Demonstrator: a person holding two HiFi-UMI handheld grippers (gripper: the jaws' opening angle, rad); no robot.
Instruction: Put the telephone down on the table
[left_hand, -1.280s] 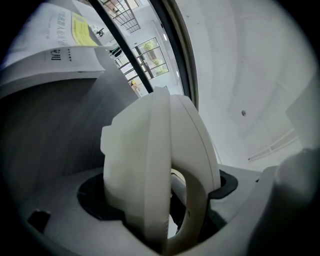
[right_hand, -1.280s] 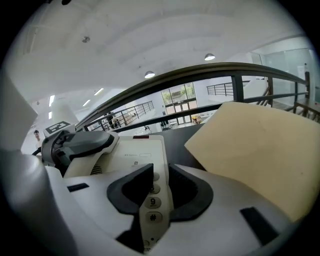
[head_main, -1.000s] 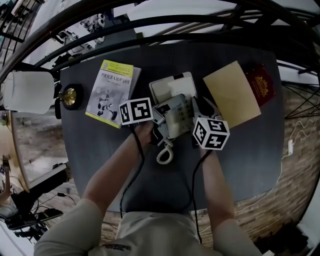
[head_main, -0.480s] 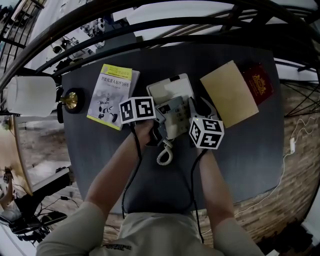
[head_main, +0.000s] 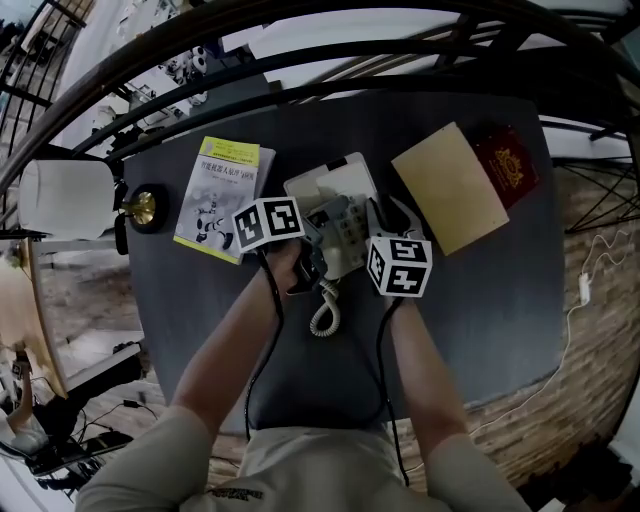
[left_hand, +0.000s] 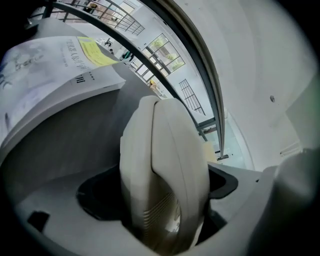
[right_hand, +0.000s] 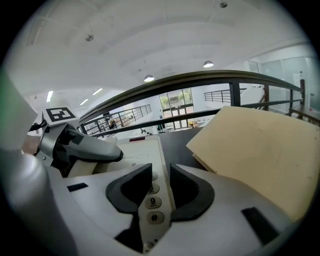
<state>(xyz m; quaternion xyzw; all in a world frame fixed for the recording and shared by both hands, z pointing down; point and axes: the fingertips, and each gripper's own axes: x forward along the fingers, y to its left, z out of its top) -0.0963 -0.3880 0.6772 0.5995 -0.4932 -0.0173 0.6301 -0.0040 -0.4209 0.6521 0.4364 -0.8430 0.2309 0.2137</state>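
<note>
A cream desk telephone (head_main: 335, 200) lies mid-table between both grippers. My left gripper (head_main: 308, 228) is shut on its handset (left_hand: 165, 170), whose rounded end fills the space between the dark pads over the base. The coiled cord (head_main: 325, 308) hangs toward me. My right gripper (right_hand: 161, 187) straddles the right edge of the keypad (right_hand: 150, 202). Its jaws have just been opening, and the pads stand beside the edge without pressing it.
A book with a yellow band (head_main: 222, 190) lies left of the phone on the dark table (head_main: 480, 300). A tan envelope (head_main: 450, 185) and a red booklet (head_main: 510, 162) lie at the right. A white lamp shade (head_main: 65, 198) stands at the left edge.
My left gripper has dipped and tilted downward with the handset, closer to the phone base. The right hand has stayed in place beside the keypad.
</note>
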